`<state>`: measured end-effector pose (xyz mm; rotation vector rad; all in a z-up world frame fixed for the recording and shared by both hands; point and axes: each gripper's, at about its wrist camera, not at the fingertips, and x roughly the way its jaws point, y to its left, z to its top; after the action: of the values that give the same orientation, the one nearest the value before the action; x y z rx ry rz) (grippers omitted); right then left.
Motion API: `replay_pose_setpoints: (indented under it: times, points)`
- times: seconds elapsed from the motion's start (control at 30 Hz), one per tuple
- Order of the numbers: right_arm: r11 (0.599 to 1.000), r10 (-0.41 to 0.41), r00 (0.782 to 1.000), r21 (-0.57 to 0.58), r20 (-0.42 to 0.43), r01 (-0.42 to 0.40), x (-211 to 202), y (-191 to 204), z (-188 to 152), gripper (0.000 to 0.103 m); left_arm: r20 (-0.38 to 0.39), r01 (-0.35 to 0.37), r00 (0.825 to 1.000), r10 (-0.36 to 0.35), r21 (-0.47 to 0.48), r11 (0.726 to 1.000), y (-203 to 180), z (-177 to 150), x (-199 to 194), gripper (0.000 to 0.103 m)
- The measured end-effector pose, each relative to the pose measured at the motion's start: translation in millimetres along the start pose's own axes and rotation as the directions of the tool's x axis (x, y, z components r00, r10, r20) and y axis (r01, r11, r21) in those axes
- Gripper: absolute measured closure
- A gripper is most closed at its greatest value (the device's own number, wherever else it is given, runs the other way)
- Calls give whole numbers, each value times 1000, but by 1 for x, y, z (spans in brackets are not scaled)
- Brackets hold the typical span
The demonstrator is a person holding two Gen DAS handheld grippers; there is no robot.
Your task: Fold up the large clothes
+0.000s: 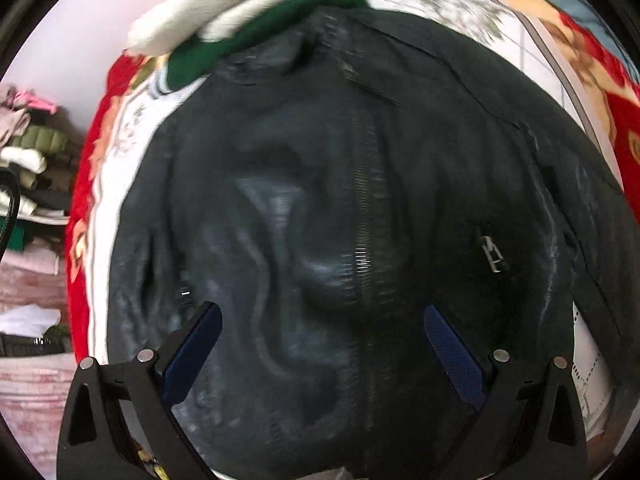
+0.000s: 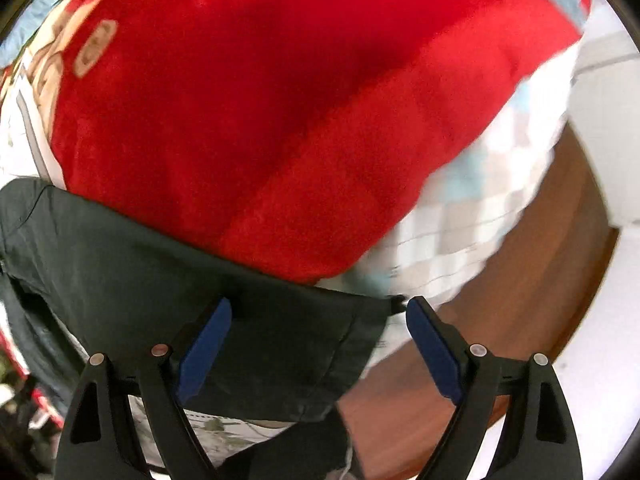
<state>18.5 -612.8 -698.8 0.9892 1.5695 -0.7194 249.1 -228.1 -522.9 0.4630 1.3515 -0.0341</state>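
Fingers spread and holding nothing, we are hovering our left gripper [image 1: 322,316] over the glossy black zip-front jacket [image 1: 360,200]; its zipper is running straight ahead between them, while our right gripper [image 2: 318,312], equally spread, is straddling its hem corner.

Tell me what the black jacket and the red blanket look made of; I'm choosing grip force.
Black jacket: likely leather or faux leather, going by its dull sheen and soft creases, with a metal zipper. Red blanket: plush fleece, matte and fuzzy.

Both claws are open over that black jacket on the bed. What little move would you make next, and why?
Probably close the right gripper on the black jacket. Its open fingers straddle the sleeve end lying on the red blanket, so it looks ready to pinch. The left gripper is open over the zipped front, with nothing between its pads.
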Motion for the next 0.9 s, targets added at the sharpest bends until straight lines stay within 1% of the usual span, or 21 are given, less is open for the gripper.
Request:
replay_pose_setpoints:
  times: [0.03,0.07,0.1,0.13,0.17,0.2,0.23,0.3,0.33,0.37,0.47,0.53,0.57,0.6,0.67,0.73,0.8,0.83,0.87,0.9]
  points:
    - [1000,19,1000,6,-8,-19,2,-2,1,13,-8,7,1000,-7,10,1000,-6,1,3,0]
    - [998,53,998,22,-16,-52,5,-4,2,16,-18,10,1000,-10,22,1000,-12,2,7,0]
    - [995,93,995,46,-22,-92,5,-7,3,21,-21,12,1000,-11,29,1000,-15,3,8,0]
    - [993,103,994,64,-22,-102,4,-10,3,22,-16,13,1000,-13,35,999,-18,3,9,0]
    - [993,101,995,67,-14,-100,2,-10,4,29,-13,12,1000,-11,44,999,-21,3,9,0]
    - [992,105,994,66,-6,-104,-1,-10,4,45,-8,11,1000,-11,53,999,-24,4,8,0]
    - [991,122,993,64,-1,-122,-2,-11,2,55,-3,18,1000,-18,58,998,-25,4,6,0]
    - [987,153,988,55,12,-153,-11,-7,0,72,6,21,1000,-22,65,998,-26,5,2,0]
    - [986,156,988,48,24,-157,-15,-5,-1,76,11,21,1000,-22,68,997,-26,7,0,0]
    - [984,171,984,33,39,-172,-23,0,-2,89,16,21,1000,-22,69,997,-25,7,-4,0]
    - [981,188,979,21,83,-191,-51,12,-8,91,24,20,999,-22,72,997,-20,11,-7,0]
    - [972,230,967,32,108,-235,-75,18,-18,91,31,14,999,-16,70,997,-13,11,-11,0]
    - [962,266,957,32,117,-272,-92,26,-20,91,33,12,999,-14,67,998,-9,12,-13,0]
    - [957,284,951,30,120,-289,-100,33,-30,91,34,13,999,-15,60,998,-3,13,-15,0]
    - [934,354,928,0,117,-357,-131,61,-41,91,39,12,999,-13,39,999,12,15,-17,0]
    - [906,423,901,-36,93,-422,-157,98,-46,92,46,14,999,-15,4,1000,32,17,-19,0]
    - [876,480,875,-80,60,-475,-173,141,-54,92,56,4,998,-1,-48,999,57,20,-21,0]
    - [857,512,858,-100,39,-506,-175,172,-63,92,58,3,998,1,-73,997,69,21,-22,0]
    - [836,542,840,-116,19,-537,-177,194,-65,92,59,-5,998,12,-113,994,88,23,-21,0]
    - [817,566,825,-133,1,-560,-181,213,-76,93,57,-11,998,20,-144,990,100,23,-21,0]
